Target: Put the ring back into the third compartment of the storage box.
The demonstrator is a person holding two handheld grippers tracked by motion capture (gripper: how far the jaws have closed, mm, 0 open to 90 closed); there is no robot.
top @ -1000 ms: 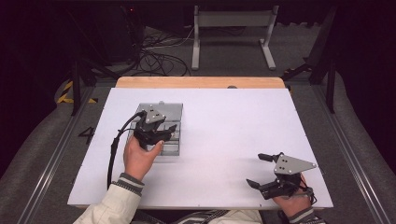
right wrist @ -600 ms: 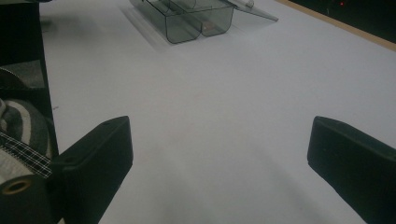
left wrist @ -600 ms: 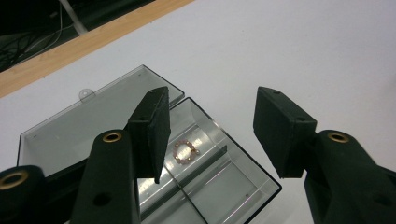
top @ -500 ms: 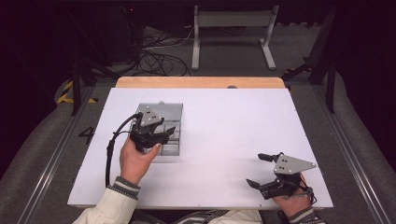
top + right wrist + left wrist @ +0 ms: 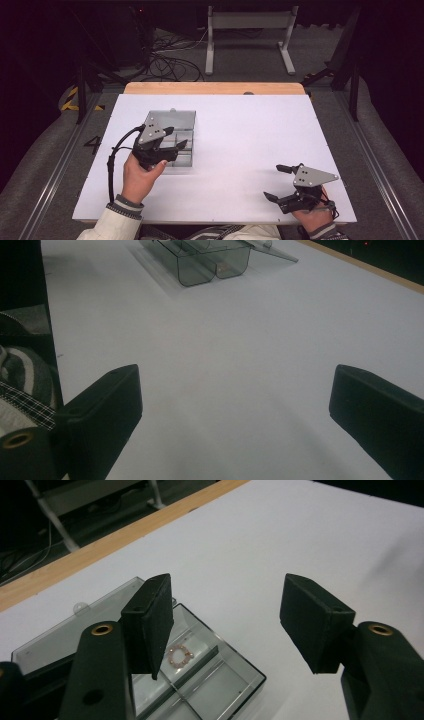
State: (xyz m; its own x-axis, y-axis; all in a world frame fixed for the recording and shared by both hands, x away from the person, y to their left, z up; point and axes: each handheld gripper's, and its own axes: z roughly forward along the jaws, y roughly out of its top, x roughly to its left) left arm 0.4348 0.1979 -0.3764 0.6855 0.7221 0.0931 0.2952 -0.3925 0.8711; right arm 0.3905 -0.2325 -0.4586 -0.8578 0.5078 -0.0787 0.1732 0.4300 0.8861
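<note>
A clear plastic compartment box lies open on the left part of the white tabletop, its lid flat behind it. In the left gripper view a small ring of pinkish beads rests in one compartment of the box. My left gripper hovers over the box's near side. Its jaws have just been opening and nothing is between them. My right gripper rests near the front right edge, open wide with bare table between its jaws. The box shows far off in its view.
A wooden strip borders the table's far edge. Beyond it on the dark floor stand a grey metal frame and tangled cables. A striped sleeve shows at the left of the right gripper view.
My left gripper has drawn a little left and up over the box and its jaws have widened. The right gripper has not moved.
</note>
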